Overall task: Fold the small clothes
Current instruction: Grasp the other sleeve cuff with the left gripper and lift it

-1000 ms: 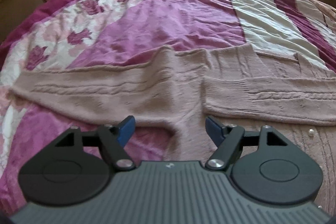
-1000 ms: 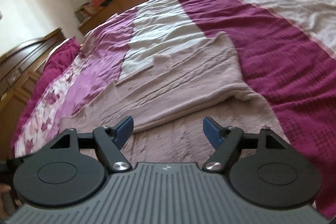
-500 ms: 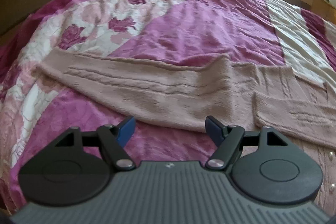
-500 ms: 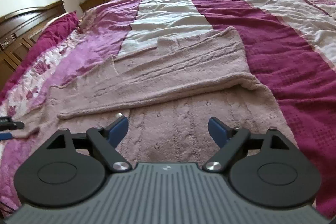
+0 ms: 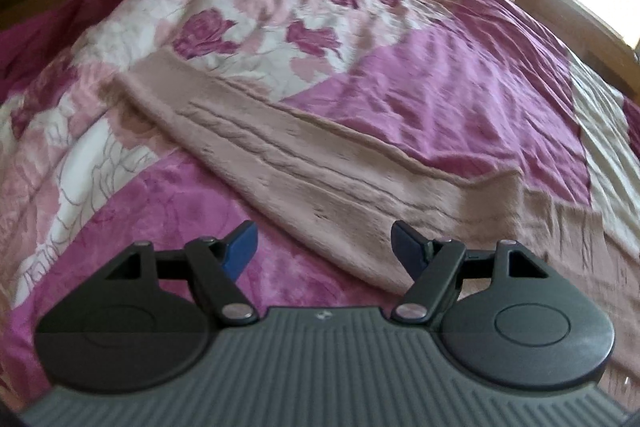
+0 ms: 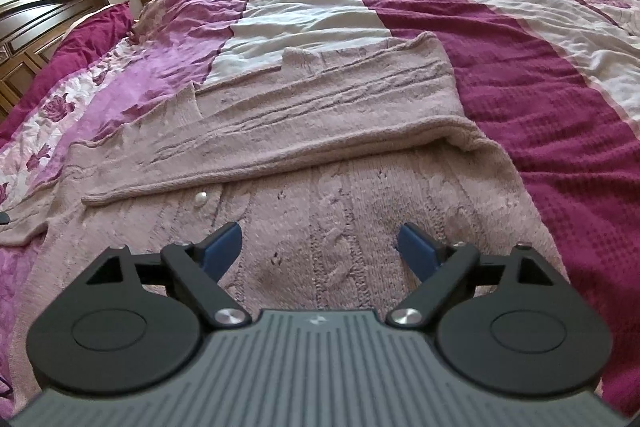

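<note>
Two views show us one dusty-pink knitted cardigan (image 5: 320,163) spread on a bed (image 5: 460,75). Through the left wrist camera we see the left gripper (image 5: 323,247) with its blue fingers (image 5: 240,247) wide apart and empty, hovering over the bedspread beside one sleeve that stretches away diagonally, unfolded. Through the right wrist camera we see the right gripper (image 6: 319,247) above the cardigan's (image 6: 340,195) front panel, its fingers (image 6: 418,251) just having spread wider, nothing between them. The other sleeve (image 6: 304,115) lies folded across the body, with a pearl button (image 6: 200,198) just below its edge.
</note>
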`<state>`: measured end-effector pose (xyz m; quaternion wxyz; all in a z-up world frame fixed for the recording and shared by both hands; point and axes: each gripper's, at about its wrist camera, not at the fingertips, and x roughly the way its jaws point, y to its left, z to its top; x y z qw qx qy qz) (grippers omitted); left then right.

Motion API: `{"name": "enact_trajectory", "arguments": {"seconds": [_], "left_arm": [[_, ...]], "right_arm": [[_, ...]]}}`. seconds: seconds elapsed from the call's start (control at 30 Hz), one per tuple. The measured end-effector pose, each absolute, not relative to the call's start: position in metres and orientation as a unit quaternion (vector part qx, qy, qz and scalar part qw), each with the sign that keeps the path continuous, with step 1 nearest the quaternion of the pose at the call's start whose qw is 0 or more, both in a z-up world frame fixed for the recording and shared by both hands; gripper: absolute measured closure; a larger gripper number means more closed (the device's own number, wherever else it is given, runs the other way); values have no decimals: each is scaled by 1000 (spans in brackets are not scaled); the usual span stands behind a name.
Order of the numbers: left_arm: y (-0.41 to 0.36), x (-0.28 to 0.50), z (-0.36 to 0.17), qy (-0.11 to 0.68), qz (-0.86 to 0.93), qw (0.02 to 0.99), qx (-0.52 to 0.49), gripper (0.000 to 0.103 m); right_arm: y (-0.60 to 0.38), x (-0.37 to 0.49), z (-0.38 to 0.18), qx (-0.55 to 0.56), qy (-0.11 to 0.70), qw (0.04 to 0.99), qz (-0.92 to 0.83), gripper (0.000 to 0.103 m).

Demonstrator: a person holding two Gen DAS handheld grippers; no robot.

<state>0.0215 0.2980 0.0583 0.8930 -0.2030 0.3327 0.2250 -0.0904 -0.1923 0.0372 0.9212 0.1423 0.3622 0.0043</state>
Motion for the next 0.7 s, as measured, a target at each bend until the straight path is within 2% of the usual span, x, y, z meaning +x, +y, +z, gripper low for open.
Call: {"name": "enact_trajectory", "arguments": {"seconds": [0.3,0.7], "left_arm": [[335,28,36,323,258,864,-288,28],[339,56,24,310,270,878,-247,28]], "right_arm": [[-186,-89,29,128,367,921,5,7],[-181,-86,22,108,374,921,12,0]]}}
